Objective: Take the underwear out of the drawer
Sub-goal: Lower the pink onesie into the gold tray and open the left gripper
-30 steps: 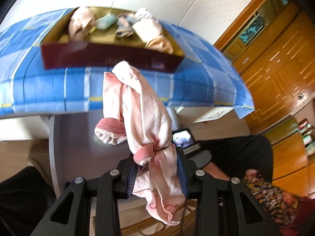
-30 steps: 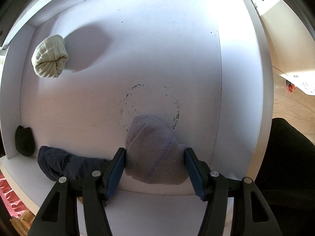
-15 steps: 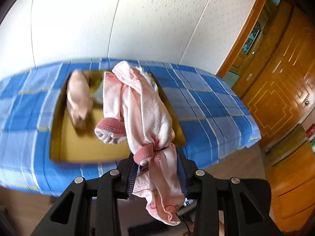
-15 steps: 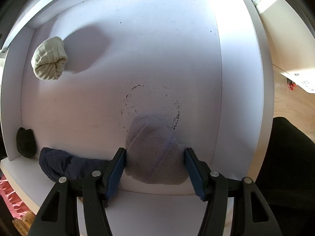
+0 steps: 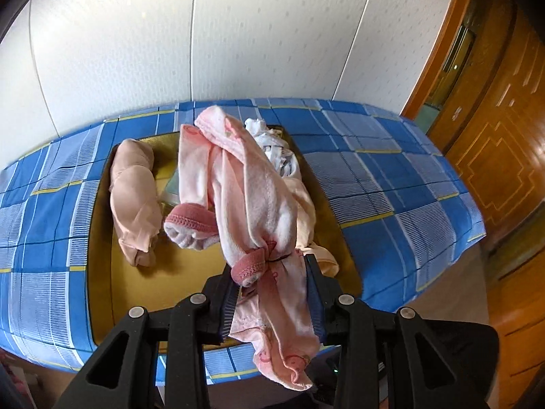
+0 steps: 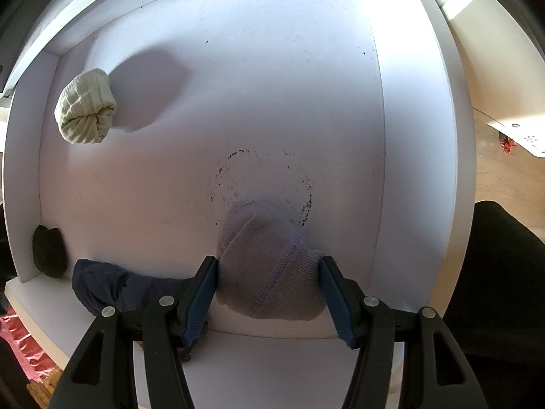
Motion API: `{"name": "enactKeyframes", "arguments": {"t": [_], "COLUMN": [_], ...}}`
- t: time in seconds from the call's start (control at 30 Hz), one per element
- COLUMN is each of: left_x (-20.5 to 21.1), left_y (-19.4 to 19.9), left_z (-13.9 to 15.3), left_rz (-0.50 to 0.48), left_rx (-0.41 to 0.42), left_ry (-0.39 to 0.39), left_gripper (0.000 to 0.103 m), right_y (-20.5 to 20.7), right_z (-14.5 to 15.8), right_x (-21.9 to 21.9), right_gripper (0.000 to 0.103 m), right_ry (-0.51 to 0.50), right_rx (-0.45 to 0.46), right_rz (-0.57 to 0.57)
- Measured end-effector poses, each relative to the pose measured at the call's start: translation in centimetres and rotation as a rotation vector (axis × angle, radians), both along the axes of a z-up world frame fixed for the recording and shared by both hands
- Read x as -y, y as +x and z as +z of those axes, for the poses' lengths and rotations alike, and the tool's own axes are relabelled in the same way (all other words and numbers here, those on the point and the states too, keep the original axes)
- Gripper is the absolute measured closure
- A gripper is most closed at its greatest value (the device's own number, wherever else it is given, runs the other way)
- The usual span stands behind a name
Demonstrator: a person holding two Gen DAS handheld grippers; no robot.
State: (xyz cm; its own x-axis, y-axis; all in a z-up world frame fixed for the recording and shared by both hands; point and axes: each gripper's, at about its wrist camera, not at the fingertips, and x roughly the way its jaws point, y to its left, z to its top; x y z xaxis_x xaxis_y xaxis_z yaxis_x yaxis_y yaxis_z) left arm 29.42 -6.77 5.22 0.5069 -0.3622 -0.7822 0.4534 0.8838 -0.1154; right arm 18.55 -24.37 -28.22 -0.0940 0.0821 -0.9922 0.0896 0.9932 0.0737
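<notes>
My left gripper (image 5: 270, 272) is shut on a pink bundle of underwear (image 5: 252, 197) with dark pink trim, which hangs over a gold tray (image 5: 102, 272) on a blue checked tablecloth (image 5: 391, 184). In the tray lie a rolled beige garment (image 5: 136, 197) and a white patterned one (image 5: 276, 150). In the right wrist view, my right gripper (image 6: 267, 266) points down into a white drawer (image 6: 238, 85). Its blue pads press both sides of a rolled grey-lilac underwear (image 6: 262, 238) that rests on the drawer floor.
A cream rolled garment (image 6: 85, 116) lies at the drawer's far left. A small black roll (image 6: 49, 255) and a navy garment (image 6: 112, 289) sit by its near left wall. A person's dark-clad leg (image 6: 504, 272) is on the right. Wooden doors (image 5: 494, 136) stand beside the table.
My left gripper has risen and moved over the table with the pink bundle, so the tray now shows from above. The right gripper and the grey roll have not moved.
</notes>
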Motion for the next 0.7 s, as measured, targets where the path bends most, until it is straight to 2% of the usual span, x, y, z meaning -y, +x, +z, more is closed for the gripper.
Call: {"name": "enactKeyframes", "arguments": {"t": [0.47, 0.7], "left_x": [2.2, 2.7], "left_y": [1.8, 2.7], "left_z": [-3.2, -4.5], "left_rz": [0.047, 0.067], "left_rx": [-0.012, -0.031], "left_ry": [0.124, 0.147], "left_gripper": [0.066, 0.066], "right_y": [0.2, 0.4], "right_z": [0.2, 0.4], "right_x": [0.4, 0.7], "right_gripper": [0.042, 0.042], "right_ry": [0.009, 0.017], "right_rx": [0.001, 0.002], "right_rz": [-0.008, -0.010]}}
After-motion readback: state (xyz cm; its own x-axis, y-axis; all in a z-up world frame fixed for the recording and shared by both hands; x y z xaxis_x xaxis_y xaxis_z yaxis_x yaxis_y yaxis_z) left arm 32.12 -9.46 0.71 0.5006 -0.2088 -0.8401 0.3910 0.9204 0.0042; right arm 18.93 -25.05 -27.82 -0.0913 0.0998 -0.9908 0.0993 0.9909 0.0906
